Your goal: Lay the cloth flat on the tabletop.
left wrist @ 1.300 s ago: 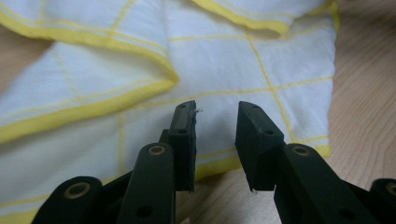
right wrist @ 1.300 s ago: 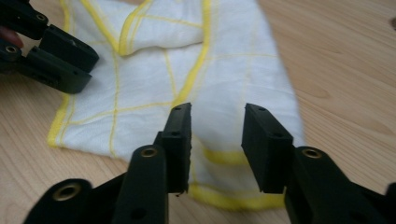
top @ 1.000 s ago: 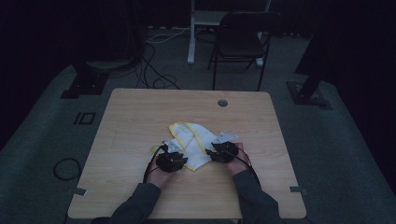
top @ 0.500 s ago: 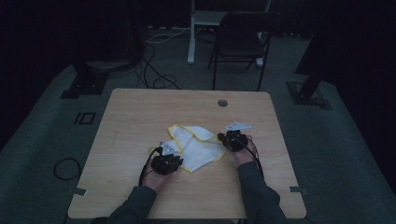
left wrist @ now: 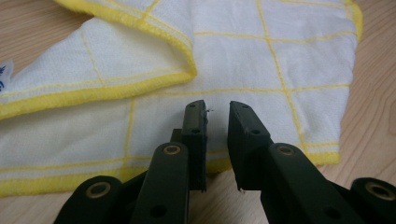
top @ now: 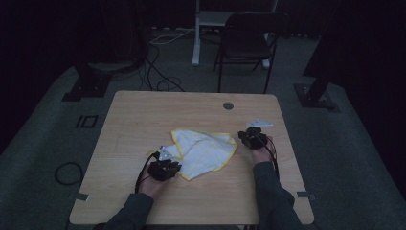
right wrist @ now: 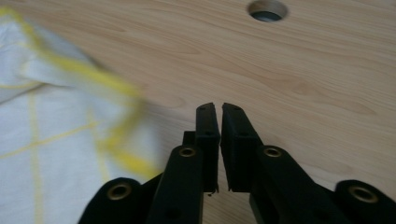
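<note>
Both forearms come in from bottom of high view, sleeves dark. Left hand-held gripper (top: 163, 168) sits low & near the person, angled fwd-right; its jaws stand a small way apart w/ nothing between them. Right hand-held gripper (top: 252, 137) is held farther fwd, well apart from the left; its jaws are nearly together, only a thin slit between, nothing gripped.

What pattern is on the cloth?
White cloth with a yellow grid and yellow hem, clearest in the left gripper view.

One cloth (top: 205, 149), one table (top: 143, 110), two hand-held grippers, one chair (top: 249, 40).
</note>
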### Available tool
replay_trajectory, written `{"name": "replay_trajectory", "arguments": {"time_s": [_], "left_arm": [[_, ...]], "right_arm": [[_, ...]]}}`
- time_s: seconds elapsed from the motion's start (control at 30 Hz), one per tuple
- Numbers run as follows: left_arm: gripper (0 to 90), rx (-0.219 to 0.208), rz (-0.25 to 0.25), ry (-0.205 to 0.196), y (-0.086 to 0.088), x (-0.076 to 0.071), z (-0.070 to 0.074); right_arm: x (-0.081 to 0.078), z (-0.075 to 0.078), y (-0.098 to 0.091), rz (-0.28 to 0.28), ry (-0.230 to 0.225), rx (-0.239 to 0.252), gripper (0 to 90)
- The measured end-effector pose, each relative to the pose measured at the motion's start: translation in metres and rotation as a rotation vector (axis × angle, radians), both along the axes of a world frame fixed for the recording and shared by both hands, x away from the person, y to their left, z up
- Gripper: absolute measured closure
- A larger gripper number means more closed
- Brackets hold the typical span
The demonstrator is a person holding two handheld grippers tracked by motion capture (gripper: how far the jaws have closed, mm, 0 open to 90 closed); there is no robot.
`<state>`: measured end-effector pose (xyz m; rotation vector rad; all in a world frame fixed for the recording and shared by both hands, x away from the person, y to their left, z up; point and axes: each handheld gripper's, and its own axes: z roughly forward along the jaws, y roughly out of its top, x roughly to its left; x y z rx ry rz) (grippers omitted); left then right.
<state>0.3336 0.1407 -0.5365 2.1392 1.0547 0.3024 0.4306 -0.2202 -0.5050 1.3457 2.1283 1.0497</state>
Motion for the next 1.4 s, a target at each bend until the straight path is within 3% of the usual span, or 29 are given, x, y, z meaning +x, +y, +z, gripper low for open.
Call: {"name": "replay_trajectory", "arguments": {"time_s": [0.1,0.4,0.57,0.63,0.73,0.8,0.93,1.13,1.3,1.4], "left_arm": [[77.5,-0.007,0.002,-0.002,0.002,-0.001,-0.001],[76.7,-0.009,0.004,-0.009,0.002,-0.002,-0.001],[76.7,-0.010,0.002,-0.013,0.002,-0.002,-0.002],[76.8,-0.014,0.004,-0.016,0.002,-0.002,-0.002],[78.0,-0.009,0.000,-0.016,0.003,-0.002,-0.002],[79.2,-0.008,0.001,-0.013,0.003,-0.001,-0.002],[81.2,0.002,0.005,-0.008,0.004,-0.001,-0.001],[81.4,0.002,0.008,-0.005,0.004,-0.002,0.000],[81.3,0.000,0.007,-0.002,0.006,-0.002,0.000],[81.3,0.009,0.017,-0.003,0.009,-0.001,0.000]], "right_arm": [[-0.002,0.001,-0.001,-0.001,-0.010,-0.001,78.5],[-0.031,0.013,0.024,0.156,-0.111,0.038,61.5],[-0.027,0.011,0.036,0.191,-0.101,-0.016,55.0],[-0.021,0.007,0.038,0.179,-0.068,-0.029,56.6],[-0.015,0.002,0.038,0.165,-0.042,-0.044,81.6],[-0.012,0.001,0.034,0.134,-0.037,-0.047,87.3],[-0.007,0.001,0.019,0.063,-0.019,-0.028,88.1],[-0.004,-0.005,0.004,0.028,0.019,-0.025,87.6],[-0.004,-0.011,0.003,0.020,0.037,-0.049,86.4],[-0.002,-0.012,0.001,-0.022,0.043,-0.073,83.8]]}}
